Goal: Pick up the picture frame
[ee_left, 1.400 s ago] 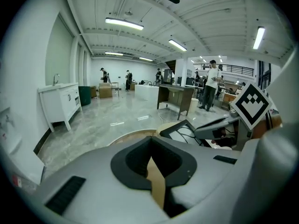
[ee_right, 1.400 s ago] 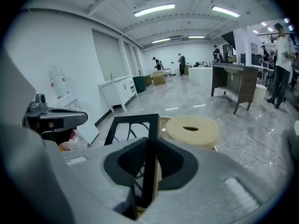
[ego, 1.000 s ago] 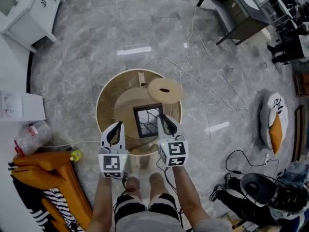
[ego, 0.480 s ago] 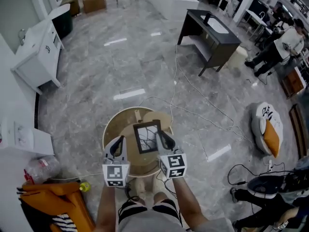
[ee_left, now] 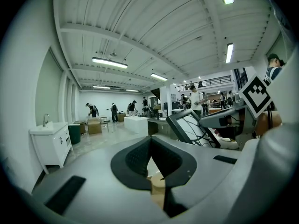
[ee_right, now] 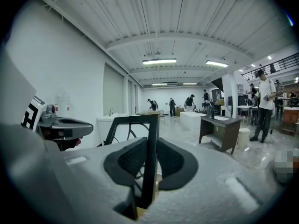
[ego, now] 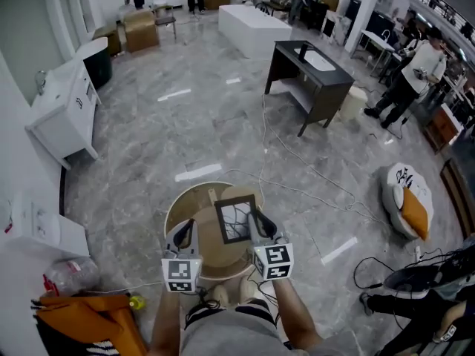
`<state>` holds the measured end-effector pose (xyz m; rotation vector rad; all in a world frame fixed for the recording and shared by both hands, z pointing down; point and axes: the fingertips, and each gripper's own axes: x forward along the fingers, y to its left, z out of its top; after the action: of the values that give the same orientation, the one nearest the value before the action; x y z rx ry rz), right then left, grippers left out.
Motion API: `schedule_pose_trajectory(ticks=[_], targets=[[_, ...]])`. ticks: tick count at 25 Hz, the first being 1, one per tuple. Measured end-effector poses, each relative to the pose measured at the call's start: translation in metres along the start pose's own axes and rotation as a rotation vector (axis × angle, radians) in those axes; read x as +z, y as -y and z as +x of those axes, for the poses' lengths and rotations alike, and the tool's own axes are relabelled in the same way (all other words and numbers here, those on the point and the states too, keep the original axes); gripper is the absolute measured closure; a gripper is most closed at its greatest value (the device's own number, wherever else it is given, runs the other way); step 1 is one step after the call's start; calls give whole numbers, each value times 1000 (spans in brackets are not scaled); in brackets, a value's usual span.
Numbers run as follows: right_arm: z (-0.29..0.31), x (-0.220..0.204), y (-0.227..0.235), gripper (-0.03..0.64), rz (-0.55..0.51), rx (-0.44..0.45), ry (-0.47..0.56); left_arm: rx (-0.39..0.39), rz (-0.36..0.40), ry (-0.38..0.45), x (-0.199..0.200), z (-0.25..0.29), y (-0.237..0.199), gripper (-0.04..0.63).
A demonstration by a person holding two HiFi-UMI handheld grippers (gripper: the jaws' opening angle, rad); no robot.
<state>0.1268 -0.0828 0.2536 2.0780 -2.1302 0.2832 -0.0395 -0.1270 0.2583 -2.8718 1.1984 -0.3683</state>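
Above round table (ego: 183, 203) | right gripper (ego: 260, 222) clamped on picture frame (ego: 235, 221) edge; left gripper (ego: 184, 233) closed, empty

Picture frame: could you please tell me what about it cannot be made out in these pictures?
Artwork in the picture frame: head view, too small; only dark lines show.
Its lower edge: right gripper view, hidden behind the right gripper.
Its right part: left gripper view, covered by the right gripper.

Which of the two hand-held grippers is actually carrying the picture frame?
The right hand-held gripper: its jaws clamp the picture frame by its edge. The left hand-held gripper holds nothing.
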Motion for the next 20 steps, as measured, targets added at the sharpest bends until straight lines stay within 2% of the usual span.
schedule_pose_trajectory(ticks=[12, 20], targets=[[-64, -5, -19, 551, -2, -55, 47, -25, 14, 28, -1, -48, 18, 578], [-75, -10, -32, 551, 0, -49, 54, -24, 20, 37, -1, -63, 17, 578]])
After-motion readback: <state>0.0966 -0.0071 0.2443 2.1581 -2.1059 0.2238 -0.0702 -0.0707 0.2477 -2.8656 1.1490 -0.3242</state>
